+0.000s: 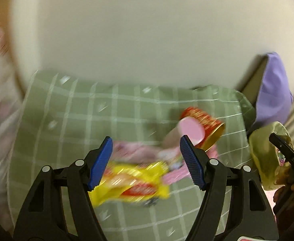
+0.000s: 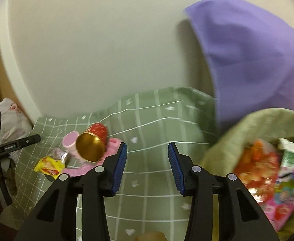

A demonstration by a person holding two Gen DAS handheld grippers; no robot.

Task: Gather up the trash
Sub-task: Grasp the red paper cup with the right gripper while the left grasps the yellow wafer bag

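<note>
- Left gripper [image 1: 145, 161] open wide, nothing pinched, hanging over the yellow wrapper [image 1: 130, 184] in the lower middle of the left wrist view
- Right gripper [image 2: 147, 168] open too, nothing between its blue pads [image 2: 119, 168], only green checked cloth [image 2: 153, 120] under it
- Trash sitting in a small pile at the lower left of the right wrist view: yellow wrapper [image 2: 49, 166], silver wrapper [image 2: 60, 154], pink cup [image 2: 70, 140] and red and gold can [image 2: 93, 145], all on a pink mat [image 2: 112, 142]
- Green bag [image 2: 253, 132] at the right edge of that view, mouth open, bright packets [image 2: 257, 170] already inside
- Best to go for the yellow wrapper first, since it lies nearest the left pads [image 1: 100, 162] and looks flat and light
- Good to slow down before closing, since the left wrist view is smeared and blurry
- Better to come down low so one pad slides under a crinkled edge, then squeeze softly
- Careful not to bump the can, lying on its side just behind, likely to roll
- Careful not to grab the pink mat or the cloth along with the wrapper
- Smart to bring the right gripper to the bag rim and hold the mouth open for the drop
</note>
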